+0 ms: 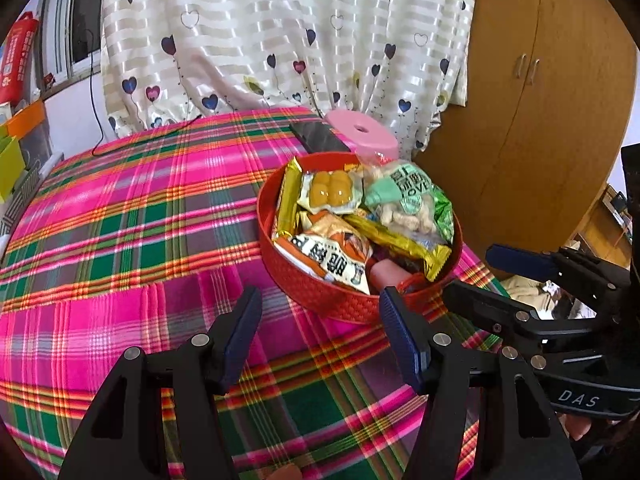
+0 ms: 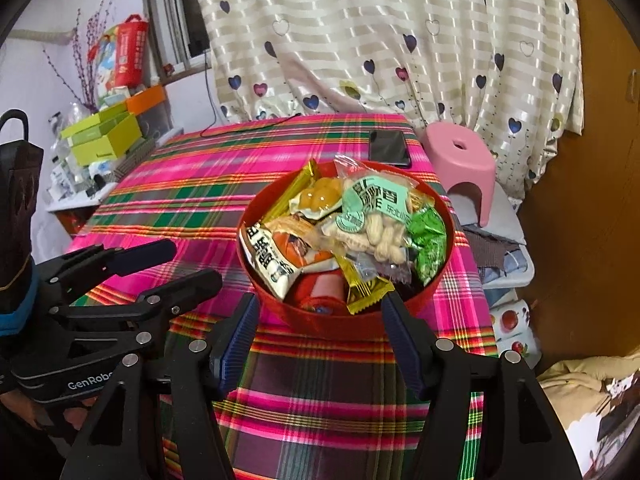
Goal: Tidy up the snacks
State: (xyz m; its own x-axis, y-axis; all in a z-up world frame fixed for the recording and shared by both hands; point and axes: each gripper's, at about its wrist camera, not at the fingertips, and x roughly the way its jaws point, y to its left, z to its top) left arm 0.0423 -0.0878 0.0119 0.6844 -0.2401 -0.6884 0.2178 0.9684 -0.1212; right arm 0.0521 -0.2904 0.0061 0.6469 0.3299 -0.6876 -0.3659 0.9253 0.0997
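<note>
One red bowl [image 1: 320,300] on the plaid tablecloth [image 1: 140,220], near the table's right edge, filled with wrapped snacks.

Contents that can be counted:
- two gold bars, one upright at the bowl's left wall [image 1: 289,196], one lying across the middle [image 1: 400,242];
- one clear pack with two yellow cakes [image 1: 332,192];
- one peanut bag with a mint label [image 2: 376,224];
- one green foil packet [image 2: 428,246];
- one white-and-orange bag with black lettering [image 1: 332,256];
- one red sausage stick [image 2: 320,292] at the bottom.

Smaller items underneath cannot be counted.

One dark phone [image 2: 389,147] at the far edge; one pink stool [image 2: 460,164] beyond the table.

Left gripper [image 1: 320,312]: jaws wide, nothing held, just short of the bowl's near rim.
Right gripper [image 2: 318,318]: jaws wide, nothing held, straddling the near rim.

Left of the bowl the cloth lies bare.
</note>
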